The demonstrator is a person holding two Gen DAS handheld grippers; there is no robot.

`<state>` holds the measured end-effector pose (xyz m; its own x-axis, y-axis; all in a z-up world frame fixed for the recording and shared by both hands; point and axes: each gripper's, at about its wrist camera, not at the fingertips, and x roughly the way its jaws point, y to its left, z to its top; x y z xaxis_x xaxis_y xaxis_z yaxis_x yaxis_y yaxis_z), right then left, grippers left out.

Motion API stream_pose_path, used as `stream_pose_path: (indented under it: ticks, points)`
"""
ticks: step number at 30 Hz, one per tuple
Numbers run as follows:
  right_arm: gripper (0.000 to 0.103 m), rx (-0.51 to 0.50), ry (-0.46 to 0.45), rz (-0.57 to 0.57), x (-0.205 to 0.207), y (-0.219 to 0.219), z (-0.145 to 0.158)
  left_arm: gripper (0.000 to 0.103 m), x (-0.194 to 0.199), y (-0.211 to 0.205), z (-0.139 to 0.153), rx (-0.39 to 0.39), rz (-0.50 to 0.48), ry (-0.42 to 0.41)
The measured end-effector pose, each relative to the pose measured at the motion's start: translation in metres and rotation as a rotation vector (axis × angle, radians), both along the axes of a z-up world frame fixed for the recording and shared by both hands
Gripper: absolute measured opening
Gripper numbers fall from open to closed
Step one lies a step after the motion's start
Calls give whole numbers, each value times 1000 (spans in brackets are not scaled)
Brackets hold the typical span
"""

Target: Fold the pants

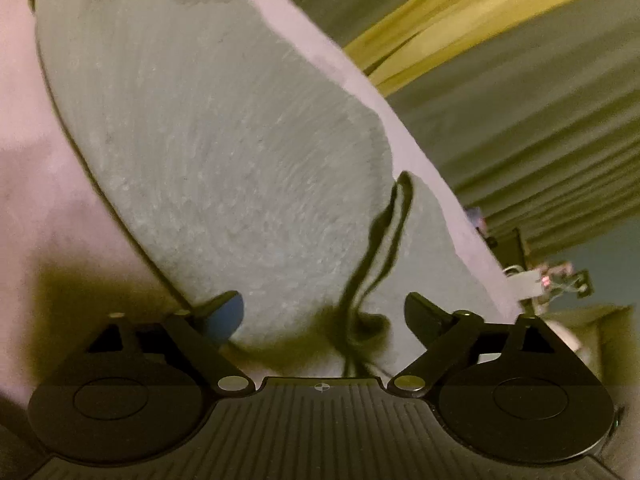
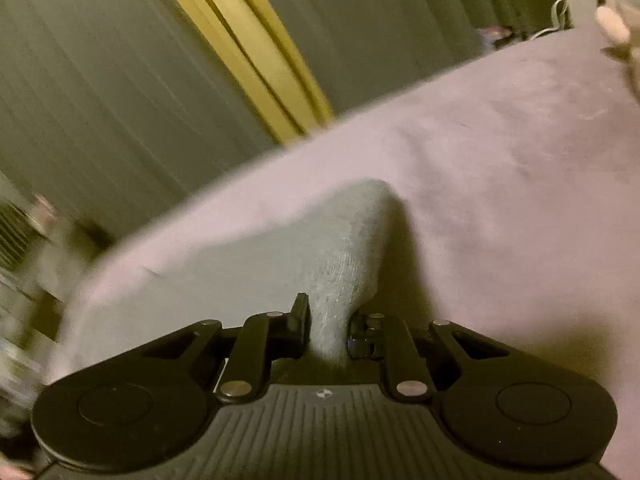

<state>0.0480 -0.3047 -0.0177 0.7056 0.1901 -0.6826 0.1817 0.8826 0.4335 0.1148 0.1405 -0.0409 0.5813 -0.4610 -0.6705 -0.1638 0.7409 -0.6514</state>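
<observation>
Light grey knit pants (image 1: 224,152) lie spread on a pale pink bed cover (image 1: 48,208). A dark drawstring (image 1: 380,248) trails across the waist end toward the camera. My left gripper (image 1: 324,312) is open, its fingers wide apart over the near edge of the pants, holding nothing. In the right wrist view my right gripper (image 2: 330,324) is shut on a raised fold of the grey pants (image 2: 344,248), which peaks up from the pink bed cover (image 2: 500,168).
Grey-green curtains (image 2: 100,92) with a yellow strip (image 2: 240,48) hang behind the bed. Small cluttered items (image 1: 548,276) sit beyond the bed's far edge at the right. Furniture at the left in the right wrist view (image 2: 24,240) is blurred.
</observation>
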Motion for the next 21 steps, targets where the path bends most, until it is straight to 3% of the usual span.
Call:
stream_pose_path:
  ticks: [2, 3, 6, 7, 9, 12, 14, 15, 18, 21]
  points:
    - [21, -88, 137, 12, 11, 9, -26, 95, -2, -4, 3, 98, 23, -11]
    - [36, -157, 161, 27, 11, 17, -33, 95, -1, -4, 4, 129, 29, -10]
    - [58, -290, 91, 1, 0, 33, -18, 95, 2, -1, -1, 150, 47, 25]
    - [62, -301, 45, -23, -6, 36, -6, 95, 4, 1, -2, 152, 57, 36]
    - [81, -272, -59, -49, -17, 42, 11, 95, 6, 3, -5, 172, 85, 60]
    - [90, -119, -221, -3, -32, 53, 23, 95, 9, 3, -9, 218, 106, 91]
    - [95, 7, -262, 45, -35, 62, 12, 95, 10, 2, -9, 239, 101, 90]
    - [97, 55, -232, 46, -33, 66, 0, 95, 10, 1, -9, 245, 94, 88]
    - [96, 83, -4, 19, -18, 76, -47, 95, 10, -2, -8, 257, 79, 85]
    - [99, -38, -47, 79, -15, 91, -39, 95, 8, 1, -9, 241, 83, 87]
